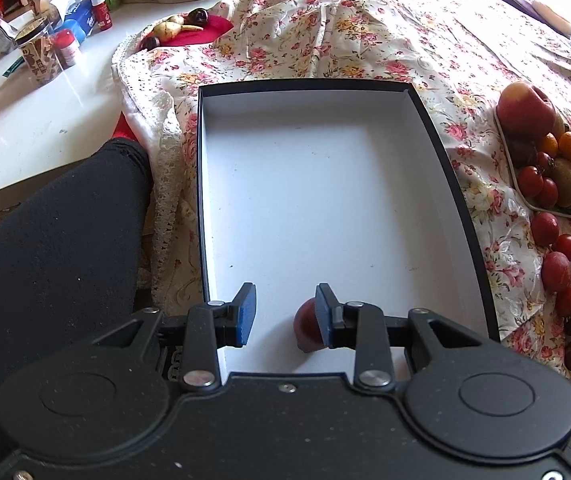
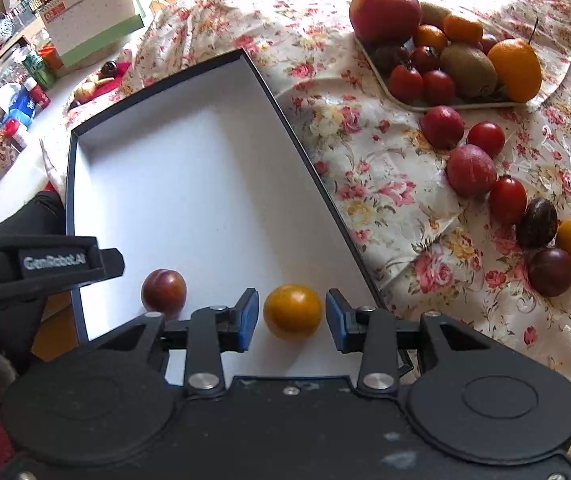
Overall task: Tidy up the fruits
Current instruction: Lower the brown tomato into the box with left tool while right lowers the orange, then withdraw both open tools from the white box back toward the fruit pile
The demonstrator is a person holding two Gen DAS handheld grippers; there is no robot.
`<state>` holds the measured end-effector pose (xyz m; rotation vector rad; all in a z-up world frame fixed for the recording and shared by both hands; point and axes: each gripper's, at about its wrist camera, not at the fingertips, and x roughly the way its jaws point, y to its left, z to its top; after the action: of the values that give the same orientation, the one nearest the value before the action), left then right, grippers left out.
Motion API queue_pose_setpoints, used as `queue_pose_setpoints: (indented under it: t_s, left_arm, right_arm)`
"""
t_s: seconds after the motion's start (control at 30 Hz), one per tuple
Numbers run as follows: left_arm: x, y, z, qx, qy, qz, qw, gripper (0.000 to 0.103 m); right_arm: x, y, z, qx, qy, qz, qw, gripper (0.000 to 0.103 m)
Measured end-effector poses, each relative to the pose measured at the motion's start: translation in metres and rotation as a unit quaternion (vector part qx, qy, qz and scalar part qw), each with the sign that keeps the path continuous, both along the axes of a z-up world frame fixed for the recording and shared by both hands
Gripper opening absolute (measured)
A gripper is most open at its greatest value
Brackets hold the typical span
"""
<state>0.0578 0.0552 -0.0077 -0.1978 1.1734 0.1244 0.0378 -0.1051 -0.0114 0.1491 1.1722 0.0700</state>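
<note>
Spread jaws on the right gripper (image 2: 290,316) flank an orange tomato (image 2: 292,311) at the lower centre of its view, gaps showing either side, so it looks just set down in the box (image 2: 189,184). Left gripper (image 1: 285,316) is also spread, a dark red plum (image 1: 305,330) beside its right pad. Filling the box has only begun. Next, the right gripper should lift clear and reach the loose fruit (image 2: 471,170) on the tablecloth (image 2: 365,168) at right, then the tray (image 2: 405,104) beyond.

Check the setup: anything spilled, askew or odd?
Nothing spilled or damaged. Loose fruits trail across the floral cloth beside the tray, outside it. The cloth is rumpled. Only two fruits lie in the box.
</note>
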Motion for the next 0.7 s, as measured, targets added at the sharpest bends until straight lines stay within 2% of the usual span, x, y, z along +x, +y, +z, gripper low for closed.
queue_pose_setpoints:
  t_s: [0.2,0.37,0.57,0.7]
  left_arm:
    - [0.0,0.0,0.0,-0.002,0.001,0.002,1.0,0.041]
    - [0.0,0.0,0.0,-0.001,0.001,0.002,1.0,0.041]
    - [0.0,0.0,0.0,-0.002,0.001,0.002,1.0,0.041]
    - [0.0,-0.001,0.0,0.0,0.0,-0.001,1.0,0.041]
  right_arm:
    - [-0.007,-0.003,0.007,-0.002,-0.018,-0.006,1.0,0.041]
    - [-0.016,-0.006,0.018,-0.027,-0.062,-0.019,0.998,0.042]
    - [-0.025,-0.018,0.038,-0.03,-0.109,-0.041,0.993,0.044]
    - [-0.029,-0.031,0.047,-0.033,-0.118,-0.045,0.991,0.044]
